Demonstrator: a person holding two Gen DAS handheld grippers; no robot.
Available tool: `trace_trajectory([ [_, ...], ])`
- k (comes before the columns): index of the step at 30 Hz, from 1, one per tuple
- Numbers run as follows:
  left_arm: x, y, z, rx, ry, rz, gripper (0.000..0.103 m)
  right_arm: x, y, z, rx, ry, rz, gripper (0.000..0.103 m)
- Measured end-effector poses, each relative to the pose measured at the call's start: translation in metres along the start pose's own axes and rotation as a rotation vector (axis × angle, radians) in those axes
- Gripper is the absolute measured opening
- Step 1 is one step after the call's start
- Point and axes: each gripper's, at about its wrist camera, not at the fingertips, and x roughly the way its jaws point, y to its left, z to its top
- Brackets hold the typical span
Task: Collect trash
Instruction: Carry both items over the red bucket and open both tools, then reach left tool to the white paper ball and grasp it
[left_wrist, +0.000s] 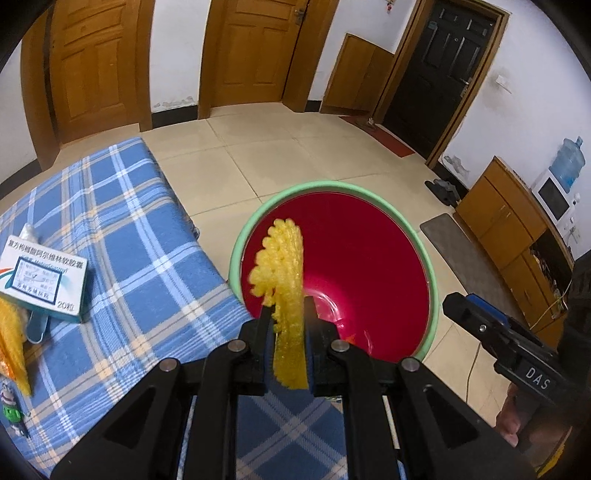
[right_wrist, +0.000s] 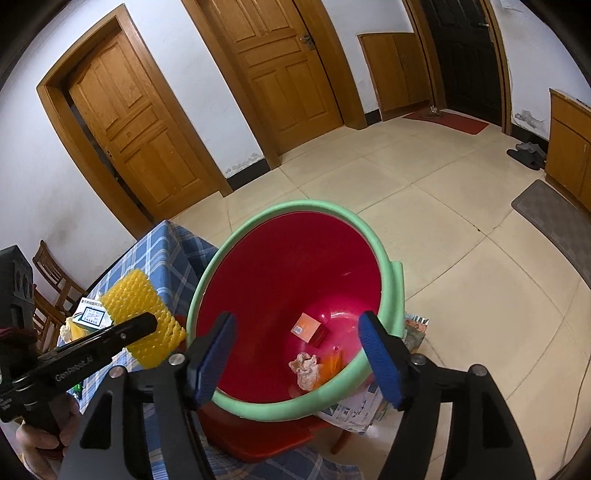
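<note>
My left gripper (left_wrist: 289, 314) is shut on a yellow foam net sleeve (left_wrist: 281, 266) and holds it upright over the near left rim of the red bin with a green rim (left_wrist: 334, 188). In the right wrist view the same sleeve (right_wrist: 140, 310) hangs just left of the bin's rim (right_wrist: 295, 206). My right gripper (right_wrist: 295, 323) stands open above the bin's mouth with nothing between its blue pads (right_wrist: 216, 354). At the bottom of the bin lie an orange box (right_wrist: 308, 328), a crumpled tissue (right_wrist: 304, 369) and an orange wrapper (right_wrist: 330, 363).
A white medicine box (left_wrist: 44, 280) and another yellow piece (left_wrist: 11, 343) lie on the blue plaid tablecloth (left_wrist: 129, 221) to the left. The bin rests on a red stool (right_wrist: 258, 439) with printed papers (right_wrist: 354, 410) beneath. Tiled floor, wooden doors and a cabinet (left_wrist: 498, 214) lie beyond.
</note>
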Motion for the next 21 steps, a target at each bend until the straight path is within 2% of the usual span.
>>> trace_trajectory([
  [5, -0.001, -0.002, 0.002, -0.001, -0.011, -0.014, 0.029, -0.001, -0.006, 0.001, 0.016, -0.001, -0.002, 0.072],
  [12, -0.011, 0.004, 0.002, -0.013, -0.016, 0.017, 0.03, -0.003, -0.005, 0.002, 0.013, -0.002, 0.002, 0.077],
  [21, -0.043, 0.038, 0.001, -0.071, -0.065, 0.069, 0.03, -0.004, 0.003, 0.0, 0.019, 0.012, 0.014, 0.083],
])
